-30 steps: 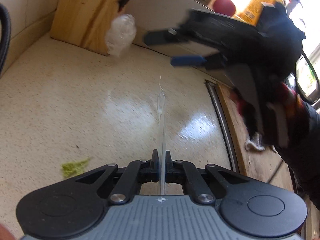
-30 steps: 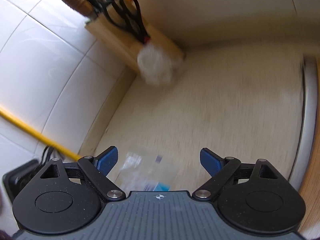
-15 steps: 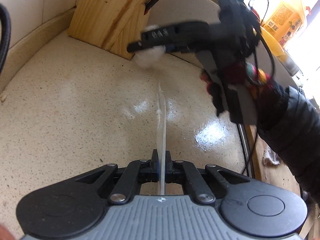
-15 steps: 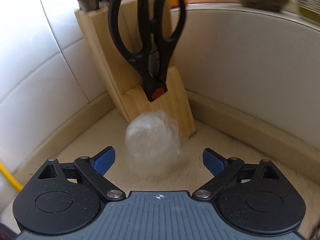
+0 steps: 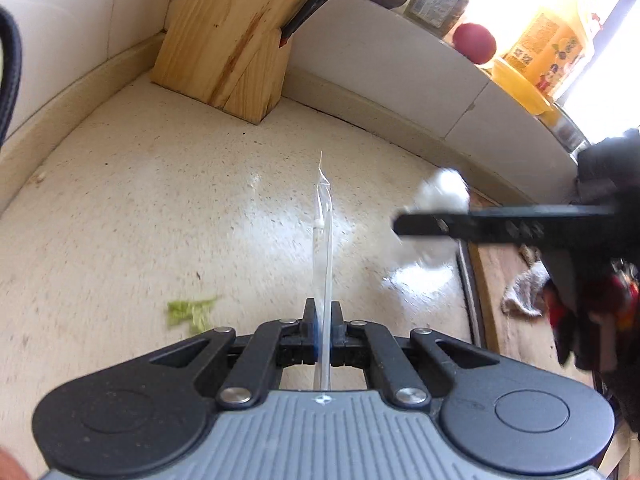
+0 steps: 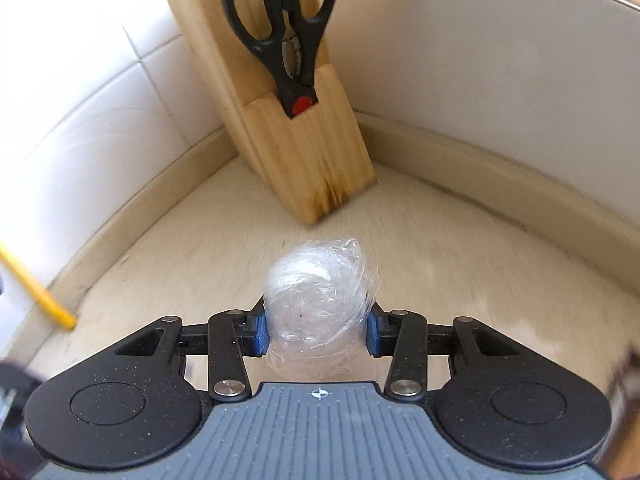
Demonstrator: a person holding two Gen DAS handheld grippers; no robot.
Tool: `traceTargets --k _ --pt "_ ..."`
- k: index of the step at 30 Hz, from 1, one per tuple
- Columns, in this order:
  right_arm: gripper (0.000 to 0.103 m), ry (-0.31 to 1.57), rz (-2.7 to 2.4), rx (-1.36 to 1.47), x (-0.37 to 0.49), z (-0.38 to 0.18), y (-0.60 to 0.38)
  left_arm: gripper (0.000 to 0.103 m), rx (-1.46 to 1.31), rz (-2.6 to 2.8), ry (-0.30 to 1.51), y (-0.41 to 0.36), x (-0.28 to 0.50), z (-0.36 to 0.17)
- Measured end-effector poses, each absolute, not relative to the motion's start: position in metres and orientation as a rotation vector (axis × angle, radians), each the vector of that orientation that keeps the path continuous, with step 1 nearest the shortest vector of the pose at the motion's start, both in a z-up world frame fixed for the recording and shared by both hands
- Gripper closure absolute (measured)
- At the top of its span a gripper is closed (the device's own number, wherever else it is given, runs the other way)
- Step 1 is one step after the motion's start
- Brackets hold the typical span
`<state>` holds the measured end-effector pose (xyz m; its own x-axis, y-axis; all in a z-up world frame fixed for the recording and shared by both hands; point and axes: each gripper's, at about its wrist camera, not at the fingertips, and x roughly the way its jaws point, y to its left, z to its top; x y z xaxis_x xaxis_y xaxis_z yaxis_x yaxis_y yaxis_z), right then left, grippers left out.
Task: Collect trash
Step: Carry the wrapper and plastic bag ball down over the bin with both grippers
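My left gripper (image 5: 323, 316) is shut on a thin clear plastic wrapper (image 5: 323, 240), which stands edge-on above the speckled counter (image 5: 140, 208). A crumpled ball of clear plastic wrap (image 6: 318, 284) sits between the blue pads of my right gripper (image 6: 318, 330). Those jaws are closing, and both pads press on the ball's sides. In the left wrist view the ball (image 5: 442, 194) is at the right, partly behind one black finger (image 5: 480, 226) of the right gripper. A green leafy scrap (image 5: 190, 312) lies on the counter left of my left gripper.
A wooden knife block (image 6: 304, 152) with black scissors (image 6: 284, 28) stands in the tiled corner. Jars, a red apple (image 5: 474, 43) and a yellow bottle (image 5: 544, 48) sit on the ledge behind. A rag (image 5: 524, 292) lies beyond the counter's right edge. A yellow rod (image 6: 36, 292) leans at the left.
The right gripper has shut on the plastic ball and carried it away from the knife block, to the right in the left wrist view. The left gripper keeps its wrapper.
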<state>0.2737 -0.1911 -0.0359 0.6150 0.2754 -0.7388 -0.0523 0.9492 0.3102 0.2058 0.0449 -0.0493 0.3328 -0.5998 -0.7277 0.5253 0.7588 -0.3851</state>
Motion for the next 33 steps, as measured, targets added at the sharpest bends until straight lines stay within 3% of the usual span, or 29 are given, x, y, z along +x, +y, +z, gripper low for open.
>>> traceTargets --k 12,33 --pt "0.052 0.891 0.268 0.373 0.146 -0.013 -0.171 0.101 -0.06 -0.637 0.948 0.056 0.132 -0.029" --pt "0.052 0.907 0.409 0.351 0.102 -0.021 -0.145 0.101 -0.066 -0.562 0.946 0.064 0.087 -0.034"
